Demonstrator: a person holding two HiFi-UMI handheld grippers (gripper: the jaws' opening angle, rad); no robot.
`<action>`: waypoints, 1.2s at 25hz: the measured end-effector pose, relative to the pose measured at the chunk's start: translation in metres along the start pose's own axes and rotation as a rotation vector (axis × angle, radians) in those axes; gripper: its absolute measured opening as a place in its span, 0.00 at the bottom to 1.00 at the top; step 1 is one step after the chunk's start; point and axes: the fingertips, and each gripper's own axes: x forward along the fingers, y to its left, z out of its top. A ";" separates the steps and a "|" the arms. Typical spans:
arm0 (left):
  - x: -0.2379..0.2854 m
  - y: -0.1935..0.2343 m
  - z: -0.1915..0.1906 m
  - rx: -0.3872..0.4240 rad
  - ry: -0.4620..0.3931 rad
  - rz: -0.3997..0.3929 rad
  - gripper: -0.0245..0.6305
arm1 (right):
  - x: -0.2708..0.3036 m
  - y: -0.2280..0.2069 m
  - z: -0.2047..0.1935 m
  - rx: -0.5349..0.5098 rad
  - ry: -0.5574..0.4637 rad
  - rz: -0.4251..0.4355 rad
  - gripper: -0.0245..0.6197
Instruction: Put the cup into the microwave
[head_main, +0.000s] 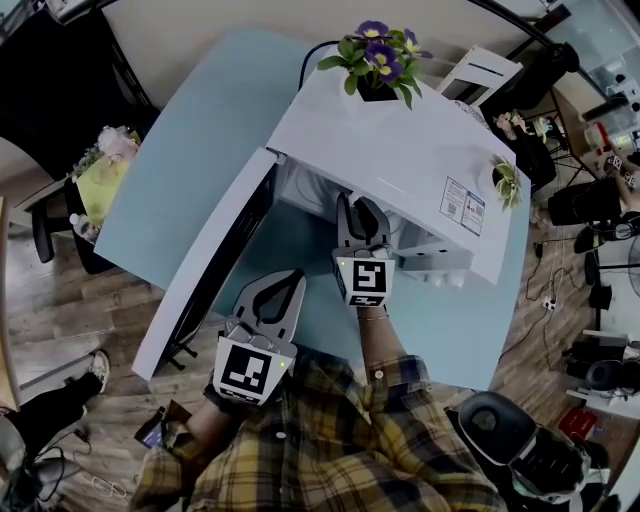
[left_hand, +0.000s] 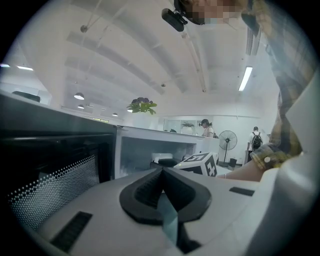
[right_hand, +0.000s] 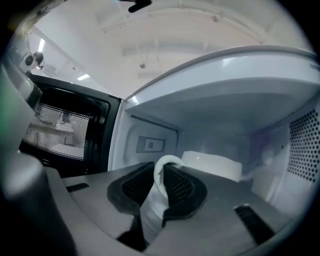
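The white microwave (head_main: 400, 130) stands on the teal table (head_main: 190, 160) with its door (head_main: 205, 270) swung open to the left. My right gripper (head_main: 362, 212) reaches into the cavity. In the right gripper view its jaws (right_hand: 164, 169) are shut on the looped handle of the white cup (right_hand: 212, 166), which hangs just beyond the fingertips inside the cavity. In the head view the cup is hidden under the microwave's top. My left gripper (head_main: 283, 285) hovers in front of the open door, its pads (left_hand: 150, 182) closed together on nothing.
A pot of purple flowers (head_main: 378, 60) and a small plant (head_main: 505, 180) sit on top of the microwave. The open door (right_hand: 65, 130) stands to the left of the cavity. Office chairs and cables ring the table; people stand far off in the left gripper view.
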 end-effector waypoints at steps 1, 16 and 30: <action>-0.001 0.000 0.000 0.000 0.001 0.001 0.03 | 0.001 -0.001 -0.001 -0.001 0.006 -0.010 0.14; -0.006 -0.005 -0.002 -0.001 0.000 -0.003 0.03 | 0.004 0.007 -0.022 0.019 0.103 -0.014 0.13; -0.013 -0.009 -0.002 0.003 -0.007 0.006 0.03 | 0.003 0.012 -0.034 0.084 0.153 0.008 0.14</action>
